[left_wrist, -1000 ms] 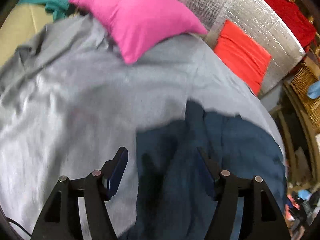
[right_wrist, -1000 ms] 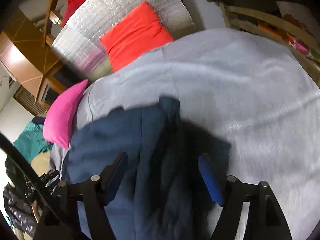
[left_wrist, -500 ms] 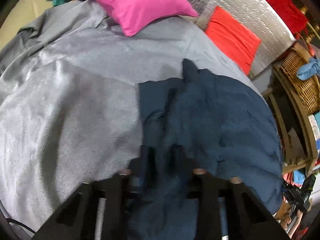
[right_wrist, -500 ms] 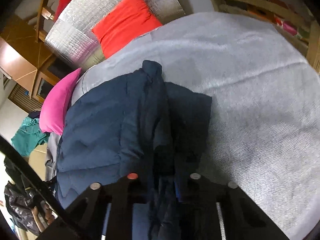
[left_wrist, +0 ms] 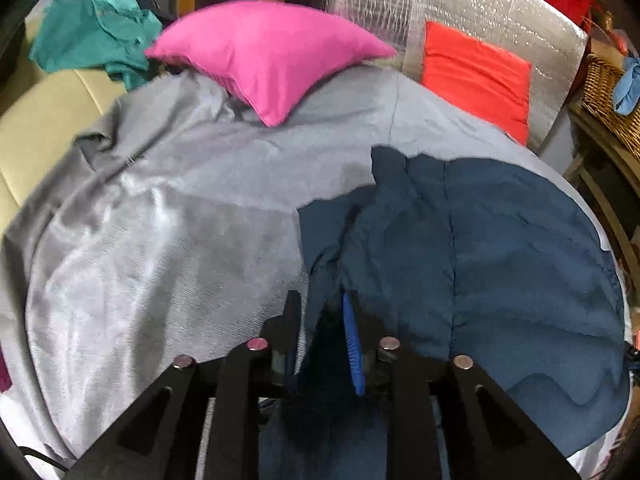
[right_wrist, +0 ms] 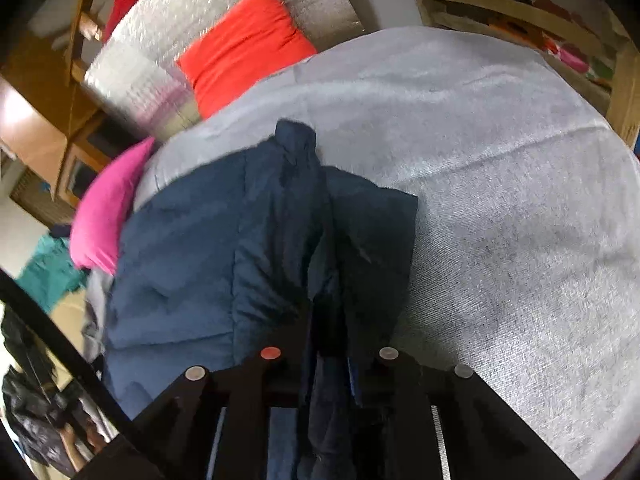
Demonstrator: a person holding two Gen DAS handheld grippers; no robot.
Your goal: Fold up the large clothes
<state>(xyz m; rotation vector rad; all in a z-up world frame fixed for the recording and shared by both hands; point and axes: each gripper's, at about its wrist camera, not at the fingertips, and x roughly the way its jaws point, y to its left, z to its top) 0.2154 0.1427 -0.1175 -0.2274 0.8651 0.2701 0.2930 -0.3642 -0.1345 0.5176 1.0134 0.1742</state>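
Observation:
A dark blue quilted jacket [left_wrist: 480, 260] lies spread on a grey blanket [left_wrist: 160, 240] that covers a bed. My left gripper [left_wrist: 320, 312] pinches the jacket's left edge; its jaws are opening a little, with bunched fabric still pressed between the blue pads. In the right wrist view the same jacket [right_wrist: 192, 260] stretches away to the left over the blanket [right_wrist: 500, 200]. My right gripper [right_wrist: 328, 332] grips a raised fold of it, its jaws also opening slightly with the cloth still between them. The fabric hides the fingertips of both.
A pink pillow [left_wrist: 272, 52] and a red cushion [left_wrist: 476, 76] lie at the head of the bed against a silver foil panel [left_wrist: 460, 8]. A teal garment [left_wrist: 92, 32] lies far left, a wicker basket [left_wrist: 608, 96] right. Wooden rails [right_wrist: 520, 12] border the bed.
Both grippers went from wide open over the jacket to closed on its fabric. The left one then shifted, so the pillow and teal garment show more.

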